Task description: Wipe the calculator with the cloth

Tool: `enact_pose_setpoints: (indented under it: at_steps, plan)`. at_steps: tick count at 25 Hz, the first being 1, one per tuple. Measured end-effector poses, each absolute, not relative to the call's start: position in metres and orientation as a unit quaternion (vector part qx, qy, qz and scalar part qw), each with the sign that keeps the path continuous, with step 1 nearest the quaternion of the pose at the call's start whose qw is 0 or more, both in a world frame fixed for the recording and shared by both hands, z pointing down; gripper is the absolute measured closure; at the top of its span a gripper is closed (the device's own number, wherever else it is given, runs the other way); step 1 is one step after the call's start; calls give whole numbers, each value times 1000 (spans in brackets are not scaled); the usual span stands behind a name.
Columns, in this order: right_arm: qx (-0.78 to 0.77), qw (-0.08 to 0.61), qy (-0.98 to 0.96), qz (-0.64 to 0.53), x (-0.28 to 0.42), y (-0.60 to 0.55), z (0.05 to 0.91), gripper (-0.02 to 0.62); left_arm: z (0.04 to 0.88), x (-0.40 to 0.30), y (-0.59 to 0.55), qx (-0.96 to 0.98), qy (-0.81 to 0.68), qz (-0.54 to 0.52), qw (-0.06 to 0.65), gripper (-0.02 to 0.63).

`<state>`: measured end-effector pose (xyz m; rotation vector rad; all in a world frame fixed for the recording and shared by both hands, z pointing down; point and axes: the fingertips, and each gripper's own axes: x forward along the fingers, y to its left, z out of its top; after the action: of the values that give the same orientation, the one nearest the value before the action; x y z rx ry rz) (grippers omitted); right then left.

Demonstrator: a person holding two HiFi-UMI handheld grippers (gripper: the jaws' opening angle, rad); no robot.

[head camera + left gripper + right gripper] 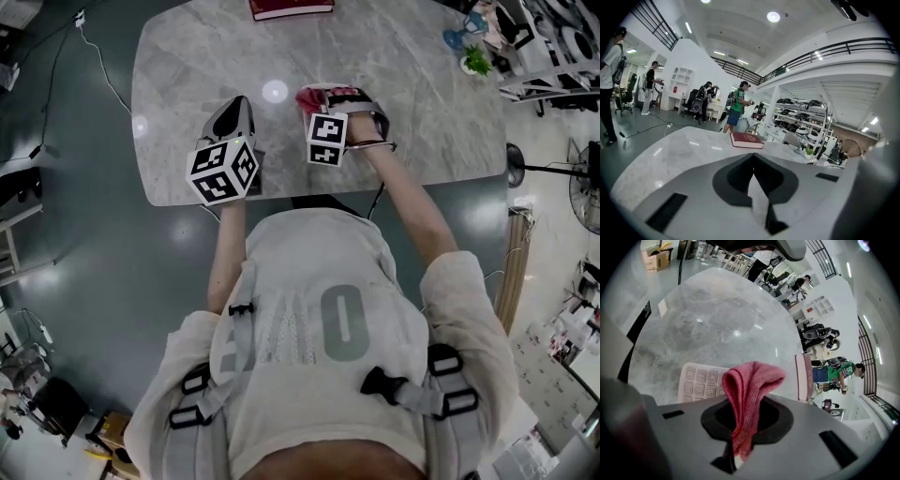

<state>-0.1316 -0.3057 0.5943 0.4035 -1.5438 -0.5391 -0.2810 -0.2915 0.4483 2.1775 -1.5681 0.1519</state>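
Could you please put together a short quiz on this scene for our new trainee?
1. Multiple choice: what does the right claw hold? A) a sponge B) a pink cloth C) a pen
2. True or false: the left claw is shut on the calculator.
3. Short answer: what lies at the far edge of the marble table, away from the person?

Key: 1 B. 2 False: it is shut with nothing in it. 3 A red book.
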Motion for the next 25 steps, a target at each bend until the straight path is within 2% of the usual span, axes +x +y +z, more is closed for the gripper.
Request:
enact_pose_setpoints:
  at_steps: [14, 19, 25]
  plan:
    - [168, 656, -703, -218, -127, -269, 602, 539, 440, -288, -297, 780, -586, 50, 213, 586]
    - [169, 651, -709, -211, -127, -254, 603, 538, 427, -281, -287, 794, -585, 68, 149, 586]
    - [170, 651, -710, -207, -128, -239, 603, 538, 410, -273, -275, 797, -591, 61, 109, 586]
